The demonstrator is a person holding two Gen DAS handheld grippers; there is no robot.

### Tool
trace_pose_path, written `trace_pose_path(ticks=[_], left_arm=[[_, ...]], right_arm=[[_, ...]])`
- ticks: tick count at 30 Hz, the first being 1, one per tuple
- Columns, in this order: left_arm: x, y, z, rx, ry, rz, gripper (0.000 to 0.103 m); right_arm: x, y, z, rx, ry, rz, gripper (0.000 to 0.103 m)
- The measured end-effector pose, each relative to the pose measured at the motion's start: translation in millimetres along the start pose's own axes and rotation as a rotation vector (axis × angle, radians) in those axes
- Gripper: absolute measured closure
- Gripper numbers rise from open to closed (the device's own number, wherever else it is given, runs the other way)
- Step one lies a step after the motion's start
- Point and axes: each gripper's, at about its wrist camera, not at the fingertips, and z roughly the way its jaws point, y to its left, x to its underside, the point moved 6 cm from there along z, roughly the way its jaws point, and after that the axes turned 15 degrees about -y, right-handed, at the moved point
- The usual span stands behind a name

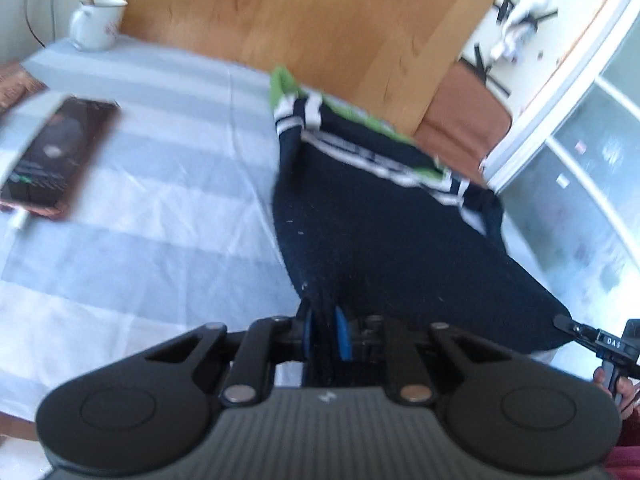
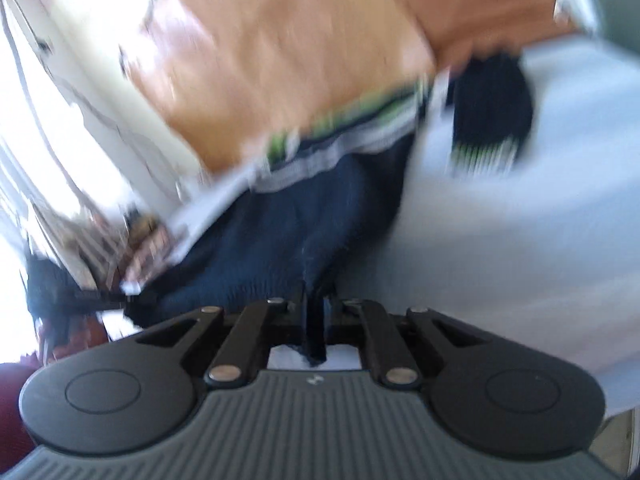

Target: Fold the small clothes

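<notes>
Both the left claw [image 1: 325, 330] and right claw [image 2: 316, 320] pinch the near hem of the navy knitted garment [image 1: 380, 240]; next, I judge, carry it over toward the striped end.

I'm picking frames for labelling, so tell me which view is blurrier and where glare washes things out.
Right wrist view: heavy motion smear throughout, the garment stripes streaked, the left edge blown out white by glare. Left wrist view: milder blur, the phone and mug soft but readable, the sheet pale yet not clipped, fisheye bending the cabinet at right.
</notes>
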Motion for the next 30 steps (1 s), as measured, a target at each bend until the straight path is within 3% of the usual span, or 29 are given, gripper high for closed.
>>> trace_pose_path(ticks=[3, 5, 7, 9, 12, 17, 24, 27, 28, 29, 30], left_arm=[[6.1, 0.9, -0.1, -0.063, 0.033, 0.058, 0.094], [21.7, 5.7, 14.8, -0.098, 0.104, 0.084, 0.093], [34.1, 11.8, 27.4, -0.138, 0.16, 0.105, 0.089], [26.4, 15.3, 22.9, -0.123, 0.136, 0.103, 0.086], [-5.4, 19.5, 11.7, -0.134, 0.01, 0.12, 0.079], [-52.2, 8.2, 31.0, -0.08, -0.117, 0.092, 0.079], [-58.3, -32.4, 103.4, 0.001, -0.055, 0.136, 0.079], [-57.0, -43.6, 127.5, 0.029, -0.022, 0.163, 0.077], [-57.3, -45.6, 135.0, 0.032, -0.014, 0.174, 0.075], [-57.8, -46.6, 141.5, 0.034, -0.006, 0.185, 0.075], [-57.9, -47.1, 149.7, 0.035, 0.0, 0.192, 0.074]], right_arm=[[8.3, -2.8, 1.5, 0.044, 0.079, -0.051, 0.094], [32.5, -19.1, 15.5, 0.09, 0.177, -0.032, 0.093], [47.0, -38.4, 23.3, 0.143, 0.22, -0.013, 0.088], [35.3, -50.2, 19.0, 0.129, 0.159, 0.062, 0.087], [-5.4, -60.9, 10.2, 0.162, 0.009, 0.073, 0.087], [-50.7, -100.3, 29.5, 0.294, -0.131, 0.079, 0.085], [-62.6, -160.2, 95.3, 0.408, -0.088, 0.105, 0.076], [-61.8, -163.0, 105.1, 0.4, -0.088, 0.078, 0.075], [-64.6, -160.3, 106.0, 0.397, -0.075, 0.054, 0.076], [-64.6, -156.7, 109.6, 0.39, -0.057, 0.03, 0.096], [-65.2, -156.1, 111.3, 0.383, -0.047, 0.031, 0.097]])
